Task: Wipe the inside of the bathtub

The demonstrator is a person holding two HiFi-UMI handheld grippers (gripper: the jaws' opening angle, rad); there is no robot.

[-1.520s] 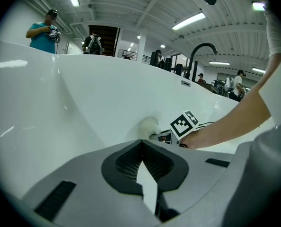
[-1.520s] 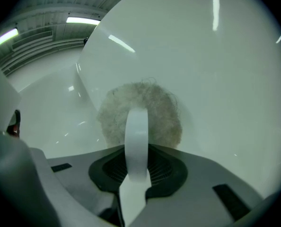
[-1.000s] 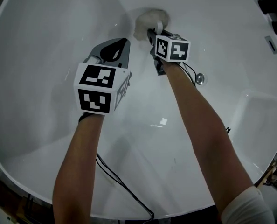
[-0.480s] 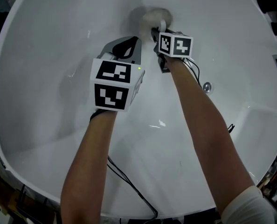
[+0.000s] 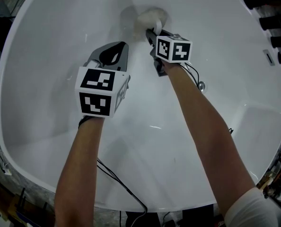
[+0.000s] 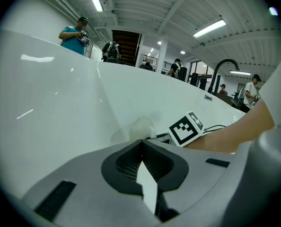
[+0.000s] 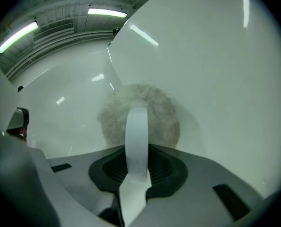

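The white bathtub (image 5: 46,79) fills the head view. A fluffy white wiping pad (image 5: 152,18) rests against the tub's far curved wall. My right gripper (image 5: 151,32) is shut on the pad's white strap, and the right gripper view shows the pad (image 7: 166,115) pressed on the wall just past the right gripper (image 7: 139,148), with the strap (image 7: 136,126) between the jaws. My left gripper (image 5: 113,51) hovers to the left of it, shut, with nothing held. In the left gripper view the left gripper (image 6: 141,142) points toward the pad (image 6: 141,126).
A small metal fitting (image 5: 201,85) sits on the tub wall right of my right arm. A black cable (image 5: 117,181) trails under my left arm to the near rim. A dark curved faucet (image 6: 224,63) and several people stand beyond the far rim.
The pad and right gripper stay at the far wall with only a slight shift. The left gripper moved right half a second ago and is back to the left now.
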